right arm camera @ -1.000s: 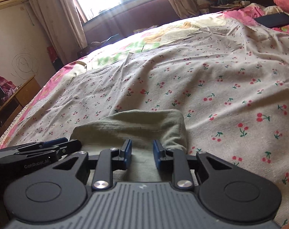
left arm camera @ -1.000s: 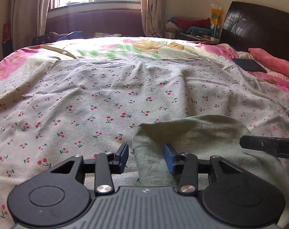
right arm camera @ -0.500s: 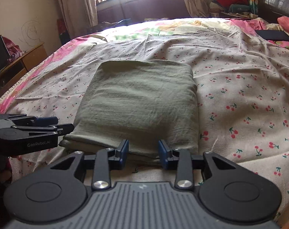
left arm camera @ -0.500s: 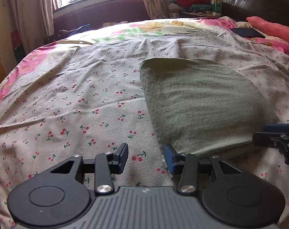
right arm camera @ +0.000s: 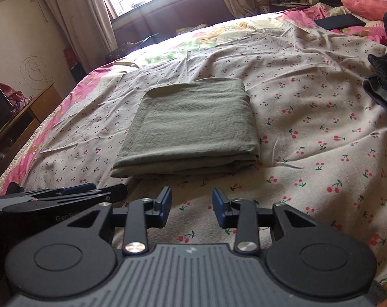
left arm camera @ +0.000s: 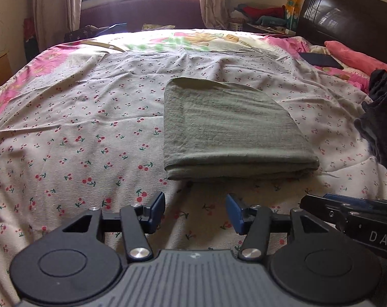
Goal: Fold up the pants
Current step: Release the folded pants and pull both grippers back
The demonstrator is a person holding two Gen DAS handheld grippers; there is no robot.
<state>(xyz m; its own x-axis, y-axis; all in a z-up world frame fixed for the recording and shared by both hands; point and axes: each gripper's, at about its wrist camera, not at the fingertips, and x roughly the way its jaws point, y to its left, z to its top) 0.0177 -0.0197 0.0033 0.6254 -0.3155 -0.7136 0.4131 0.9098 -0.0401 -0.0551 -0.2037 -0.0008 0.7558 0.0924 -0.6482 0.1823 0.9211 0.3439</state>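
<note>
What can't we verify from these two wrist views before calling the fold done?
- Folded pants: underside and inner layers hidden by the top layer, both views.
- Dark garment: cut off by the right edge, both views; type unclear.
- Flat dark object near the pillow: too small to identify.
- Right hand-held gripper and left hand-held gripper: open; the person's hands are out of frame.

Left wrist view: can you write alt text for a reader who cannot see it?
Folded olive-green pants lie flat in a neat rectangle on a cherry-print bedsheet, just beyond the open, empty left claw. The right claw juts in from the right edge, and a dark garment lies at the far right of the bed.
</note>
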